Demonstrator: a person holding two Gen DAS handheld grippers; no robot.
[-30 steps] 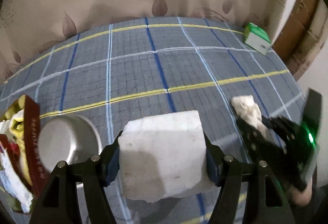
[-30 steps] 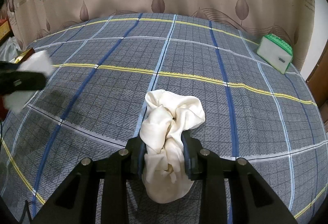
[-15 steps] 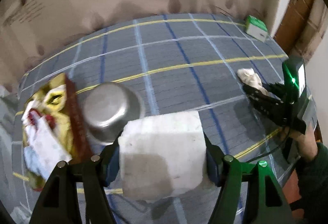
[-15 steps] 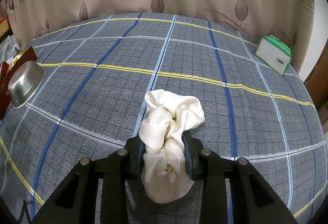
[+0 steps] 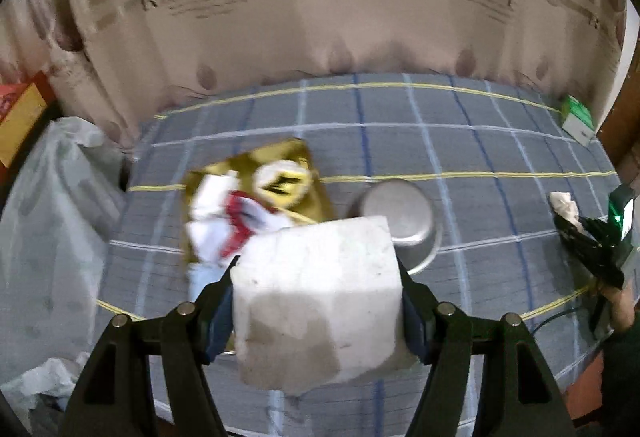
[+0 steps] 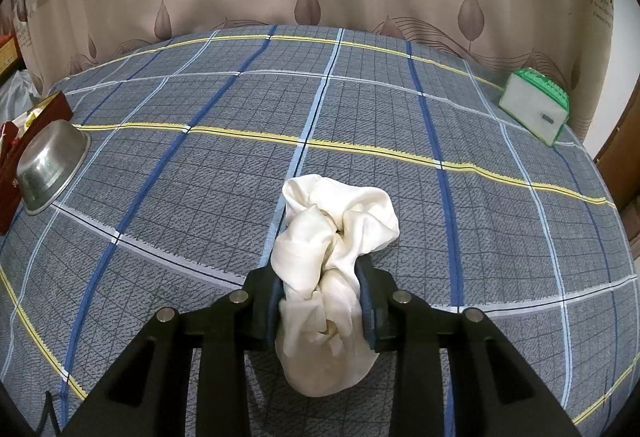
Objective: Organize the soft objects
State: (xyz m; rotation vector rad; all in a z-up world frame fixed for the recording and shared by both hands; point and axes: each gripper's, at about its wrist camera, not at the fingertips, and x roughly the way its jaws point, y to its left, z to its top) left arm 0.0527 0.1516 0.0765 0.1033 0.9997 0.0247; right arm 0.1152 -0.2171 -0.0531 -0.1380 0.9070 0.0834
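Observation:
My left gripper is shut on a white foam block and holds it above the plaid cloth, near a gold box that holds white and red soft items. My right gripper is shut on a crumpled cream cloth that rests on the plaid cloth. In the left wrist view the right gripper and the cream cloth show at the far right.
A steel bowl lies upside down beside the gold box; it also shows in the right wrist view. A green and white pack sits at the far right corner. A white plastic bag lies off the left edge. A curtain hangs behind.
My left gripper has lifted and swung left with the foam block, so the gold box and bowl now lie ahead of it. My right gripper and the cream cloth have stayed in place.

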